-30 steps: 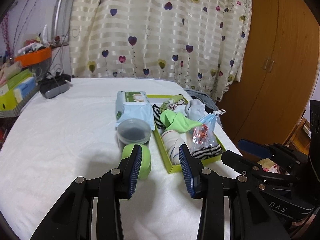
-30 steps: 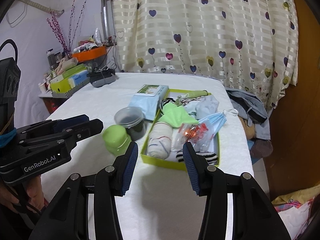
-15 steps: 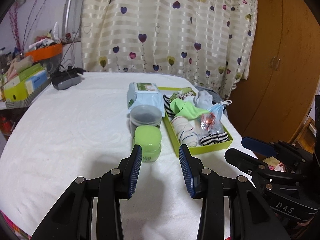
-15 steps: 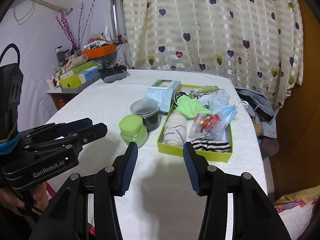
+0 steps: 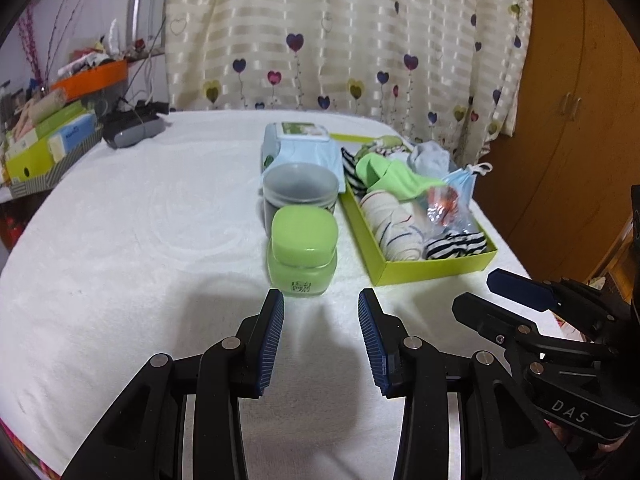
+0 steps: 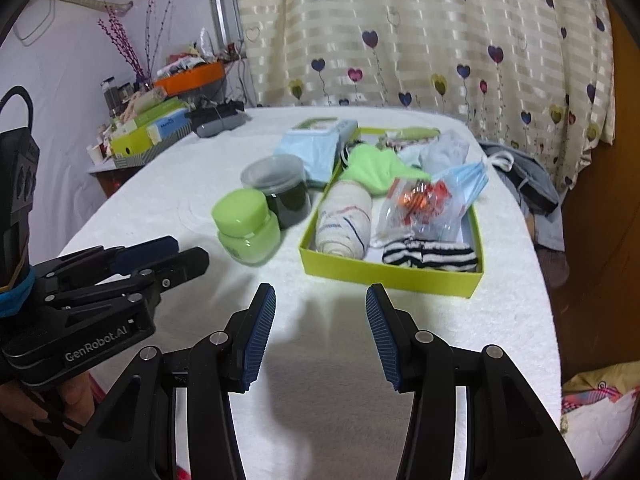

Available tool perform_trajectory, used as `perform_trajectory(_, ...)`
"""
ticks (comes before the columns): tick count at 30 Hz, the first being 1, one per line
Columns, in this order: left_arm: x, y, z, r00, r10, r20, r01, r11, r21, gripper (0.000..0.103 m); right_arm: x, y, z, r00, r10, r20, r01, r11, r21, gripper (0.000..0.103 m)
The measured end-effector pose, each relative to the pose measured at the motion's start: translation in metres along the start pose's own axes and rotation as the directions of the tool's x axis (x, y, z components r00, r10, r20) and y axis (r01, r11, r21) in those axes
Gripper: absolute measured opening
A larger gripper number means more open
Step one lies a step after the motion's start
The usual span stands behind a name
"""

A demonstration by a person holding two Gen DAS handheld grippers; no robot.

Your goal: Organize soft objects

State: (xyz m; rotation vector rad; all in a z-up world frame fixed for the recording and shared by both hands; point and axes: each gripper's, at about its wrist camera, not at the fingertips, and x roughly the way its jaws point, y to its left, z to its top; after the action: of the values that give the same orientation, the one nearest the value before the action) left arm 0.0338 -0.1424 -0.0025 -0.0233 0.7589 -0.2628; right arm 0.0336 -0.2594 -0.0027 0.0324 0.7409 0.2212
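- Several soft things — a rolled striped cloth (image 6: 345, 216), a green cloth (image 6: 374, 168), black-and-white striped socks (image 6: 430, 256), a blue face mask (image 6: 470, 176) and a clear bag (image 6: 424, 208) of small items — lie packed in the yellow-green tray (image 6: 390, 274) on the white-covered worktop (image 5: 132, 232).
- Your right claw (image 6: 320, 324) is released, with nothing between its pads; the tray's near wall lies just ahead of it, slightly to the right.
- That rolled cloth runs lengthwise away from you along the tray's left side, so your right hand looks the nearer one for it.
- Your left claw (image 5: 321, 334) is also released and empty; a green jar (image 5: 302, 254) stands straight ahead of it, with a dark tub (image 5: 300, 190) and a wipes pack (image 5: 300, 146) behind.
- From the left claw, the tray lies ahead and off to the right.
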Motion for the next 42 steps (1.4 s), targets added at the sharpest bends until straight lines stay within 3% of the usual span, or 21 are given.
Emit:
perform_trajectory(11, 0.025, 0.001, -0.006, 0.998, 0.018, -0.056, -0.018, 1.000, 0.002, 0.037, 0.022, -0.009, -0.008, 0.998, -0.007, -0.055, 0.008, 1.000, 0.018, 0.049)
perform_trajectory(25, 0.043, -0.003, 0.000, 0.997, 0.013, -0.082, -0.013, 1.000, 0.003, 0.037, 0.056, -0.033, 0.010, 0.994, -0.044, -0.100, 0.049, 0.998, 0.045, 0.049)
perform_trajectory(42, 0.050, -0.011, -0.005, 0.994, 0.027, -0.102, -0.027, 1.000, 0.006, 0.037, 0.056, -0.031, 0.001, 0.990, -0.080, -0.113, 0.087, 0.995, 0.051, 0.049)
